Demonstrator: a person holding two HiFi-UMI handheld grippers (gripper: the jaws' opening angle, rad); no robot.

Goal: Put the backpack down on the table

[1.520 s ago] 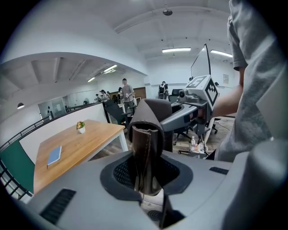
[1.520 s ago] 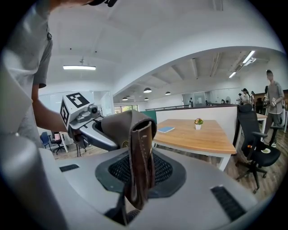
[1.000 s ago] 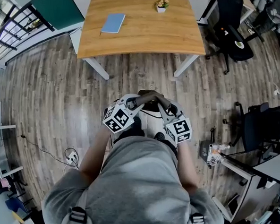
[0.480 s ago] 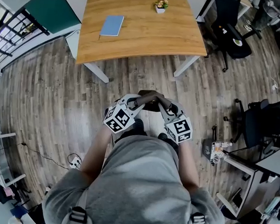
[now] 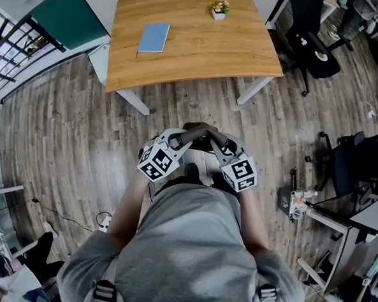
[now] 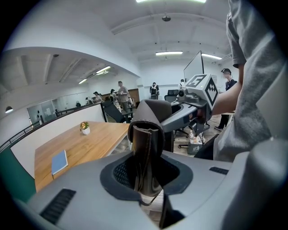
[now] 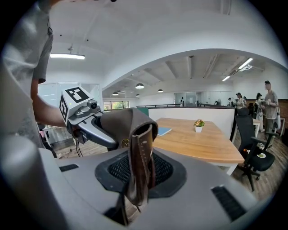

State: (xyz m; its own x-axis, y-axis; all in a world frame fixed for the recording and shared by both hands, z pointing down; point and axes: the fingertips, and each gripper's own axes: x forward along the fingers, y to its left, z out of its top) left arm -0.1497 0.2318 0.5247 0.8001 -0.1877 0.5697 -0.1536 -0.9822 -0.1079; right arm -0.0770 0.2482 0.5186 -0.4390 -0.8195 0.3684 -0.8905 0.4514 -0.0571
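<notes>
The backpack's brown leather top handle (image 5: 201, 129) arches between my two grippers in front of the person's body. My left gripper (image 5: 188, 136) is shut on its left end and my right gripper (image 5: 214, 140) on its right end. In the left gripper view the folded strap (image 6: 146, 155) is pinched in the left gripper (image 6: 145, 134). The right gripper view shows the same strap (image 7: 139, 161) clamped in the right gripper (image 7: 140, 139). The bag's pale body (image 5: 201, 162) hangs below the handle, mostly hidden. The wooden table (image 5: 194, 58) lies ahead, across a strip of floor.
On the table lie a blue notebook (image 5: 153, 36) and a small potted plant (image 5: 219, 8). Black office chairs (image 5: 313, 46) stand to the right of the table, and another chair (image 5: 360, 167) with desk clutter sits at the right. Cables and a power strip (image 5: 105, 220) lie on the floor at left.
The table has come a little nearer and shifted lower in the head view. Both grippers keep the same hold on the handle.
</notes>
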